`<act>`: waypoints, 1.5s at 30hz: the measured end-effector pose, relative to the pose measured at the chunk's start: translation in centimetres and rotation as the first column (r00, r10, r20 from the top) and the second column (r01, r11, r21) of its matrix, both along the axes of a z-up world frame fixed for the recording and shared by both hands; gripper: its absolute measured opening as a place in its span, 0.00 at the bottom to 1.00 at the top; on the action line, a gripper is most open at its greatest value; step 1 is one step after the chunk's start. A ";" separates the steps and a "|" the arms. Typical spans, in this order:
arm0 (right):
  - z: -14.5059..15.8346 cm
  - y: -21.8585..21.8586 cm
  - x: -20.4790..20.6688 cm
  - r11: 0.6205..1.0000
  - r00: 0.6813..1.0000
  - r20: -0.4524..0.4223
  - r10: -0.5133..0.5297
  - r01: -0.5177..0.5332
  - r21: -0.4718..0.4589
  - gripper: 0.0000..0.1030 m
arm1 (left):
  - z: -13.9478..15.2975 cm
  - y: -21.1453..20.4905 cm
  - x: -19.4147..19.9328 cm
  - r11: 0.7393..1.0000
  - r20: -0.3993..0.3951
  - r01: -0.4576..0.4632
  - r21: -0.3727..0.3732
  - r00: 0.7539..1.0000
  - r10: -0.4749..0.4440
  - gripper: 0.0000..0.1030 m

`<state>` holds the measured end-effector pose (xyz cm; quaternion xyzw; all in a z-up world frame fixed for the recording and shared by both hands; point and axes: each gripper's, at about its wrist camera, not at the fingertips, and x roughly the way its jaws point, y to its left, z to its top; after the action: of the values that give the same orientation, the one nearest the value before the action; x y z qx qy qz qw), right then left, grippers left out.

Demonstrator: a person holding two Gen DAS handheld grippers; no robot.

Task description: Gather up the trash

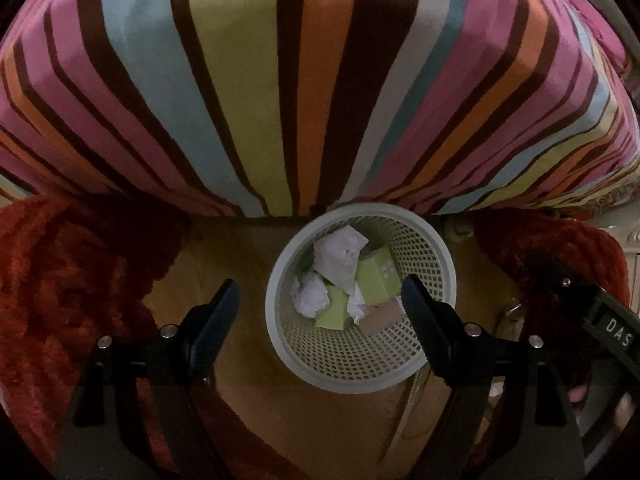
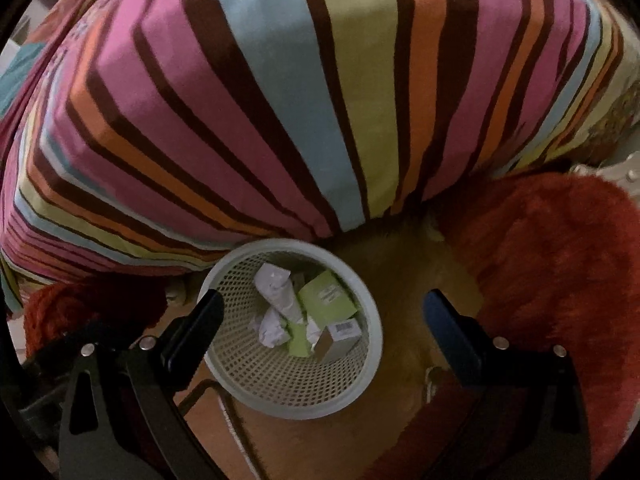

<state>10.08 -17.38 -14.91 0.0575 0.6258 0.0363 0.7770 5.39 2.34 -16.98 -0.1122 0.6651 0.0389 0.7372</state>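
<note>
- Both sets of jaws gape wide with nothing between them: the left gripper [image 1: 320, 304] hangs almost straight over the white mesh basket [image 1: 362, 378], its pads touching nothing.
- Same story on the other side, the right gripper [image 2: 324, 320] spread wide and empty, looking down from a slight angle at that same basket [image 2: 294, 408].
- And the trash is in! Inside the basket lie a crumpled paper ball [image 1: 312, 300], a bigger creased white sheet [image 1: 338, 258], two light green cartons [image 1: 378, 280] and a brownish box [image 2: 338, 338] with a barcode label.
- Placement: the basket stands on the orange-brown floor [image 1: 320, 432], its far rim tucked right up against the edge of the striped bedspread [image 1: 280, 80], with a red shaggy rug [image 1: 60, 280] on either side.
- My read of the step: a drop-off looks just done, both tools clear of the rim and free for more work.
- No loose rubbish shows on the floor, rug or bed here (the dark corners hide a little, mind you).
- Next move, as I judge it: swing away from the basket and scan for any leftover piece; if one turns up, bring open jaws down over it and pinch gently, since paper crushes and slips.
- Watch that rim, though: a careless swing could tip the light basket.
</note>
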 end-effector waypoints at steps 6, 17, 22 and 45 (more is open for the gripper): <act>2.3 -0.2 -0.5 0.999 0.995 0.096 0.026 -0.022 -0.044 0.93 | 2.2 0.1 -0.3 0.998 0.080 0.018 0.058 0.997 -0.023 0.78; 6.5 -1.5 -1.4 0.998 0.964 0.265 -0.003 0.020 -0.060 0.93 | 7.3 0.5 -0.9 0.991 0.261 0.002 0.134 0.965 -0.037 0.78; 8.7 -1.7 -1.9 0.998 0.939 0.343 -0.016 0.034 -0.046 0.93 | 9.7 0.7 -1.3 0.990 0.333 -0.019 0.139 0.942 -0.028 0.78; 15.9 0.0 -4.3 0.998 0.822 0.567 0.047 -0.009 -0.069 0.93 | 17.6 0.9 -2.8 0.982 0.573 -0.072 0.174 0.819 -0.041 0.78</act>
<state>5.79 -17.38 0.94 0.0103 0.3678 0.0435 0.9288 2.62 3.22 0.59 -0.0540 0.4047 0.0720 0.9100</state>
